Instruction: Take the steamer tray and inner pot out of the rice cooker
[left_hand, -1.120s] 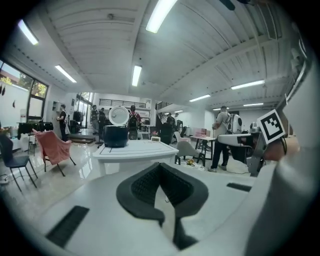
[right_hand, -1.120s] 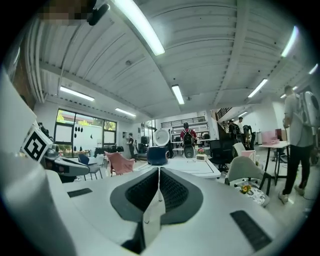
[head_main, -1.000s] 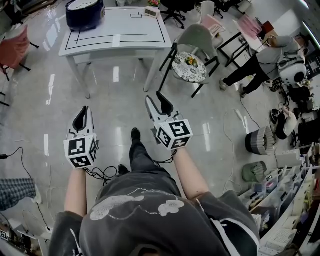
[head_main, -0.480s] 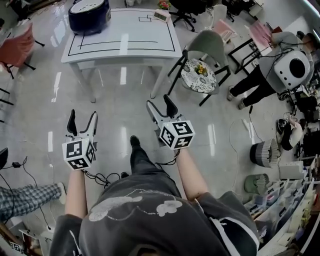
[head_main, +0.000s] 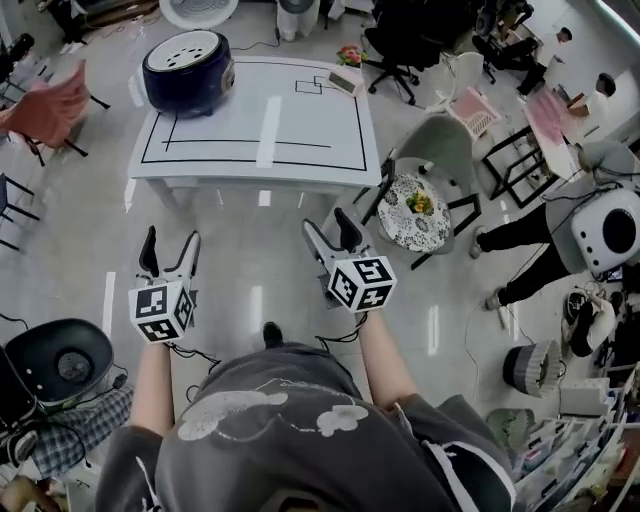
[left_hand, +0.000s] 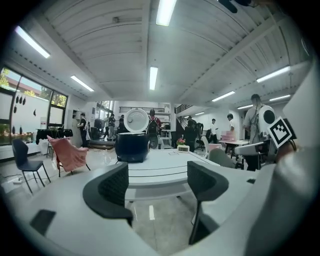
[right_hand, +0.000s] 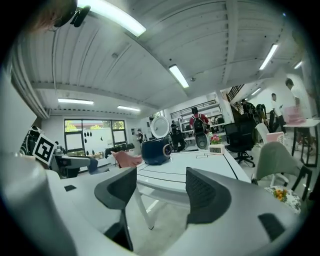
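No words or numbers can be read anywhere. The cube (head_main: 160, 310) on the left hand-held gripper (head_main: 170, 240) and the cube (head_main: 362, 283) on the right hand-held gripper (head_main: 327, 222) show only black-and-white square patterns, not letters. The little clock (head_main: 347, 82) on the counter (head_main: 300, 130), to the right of the rice cooker (head_main: 187, 72), is too small to read.

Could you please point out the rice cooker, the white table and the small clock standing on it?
rice cooker (head_main: 192, 88): head view, on its dark blue side wall.
white table (head_main: 300, 125): head view, on a bare part of the tabletop.
small clock (head_main: 347, 82): head view, on the middle of its body.
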